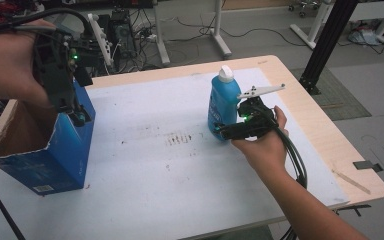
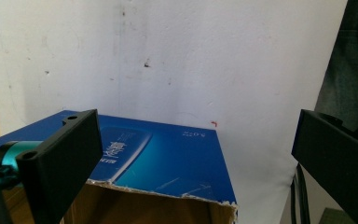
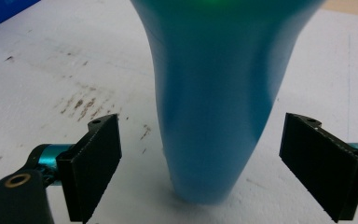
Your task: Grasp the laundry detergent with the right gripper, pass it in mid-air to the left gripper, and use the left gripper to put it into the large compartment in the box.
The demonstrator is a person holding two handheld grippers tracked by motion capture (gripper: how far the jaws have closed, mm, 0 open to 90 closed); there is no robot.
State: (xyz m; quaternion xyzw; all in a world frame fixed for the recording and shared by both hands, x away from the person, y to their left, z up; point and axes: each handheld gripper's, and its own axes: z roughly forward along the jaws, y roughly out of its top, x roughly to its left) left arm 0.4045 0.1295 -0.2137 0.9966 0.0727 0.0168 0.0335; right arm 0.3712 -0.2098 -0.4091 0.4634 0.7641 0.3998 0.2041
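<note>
The upright blue plastic bottle with white cap (image 1: pixel 223 102) is seen mid-counter (image 1: pixel 180 175). From the right claw (image 3: pixel 214 170), spread jaws flanking its base are shown. The left claw (image 2: pixel 193 163), wide, apparently hovers over the open blue cardboard box (image 1: pixel 50 150).

The light in here is soft and even, coming from overhead, so the white bench (image 1: pixel 180 165) reads bright with no harsh glare. Shadows are faint: a pale smudge under the blue bottle (image 1: pixel 223 102) and a darker one inside the open blue box (image 1: pixel 55 150) at the near left. The high view is slightly soft overall. In the right gripper view the bottle (image 3: pixel 214 102) sits so close that it blurs, a green glow tinting its top edge. In the left gripper view the jaws are dark, nearly featureless shapes.
</note>
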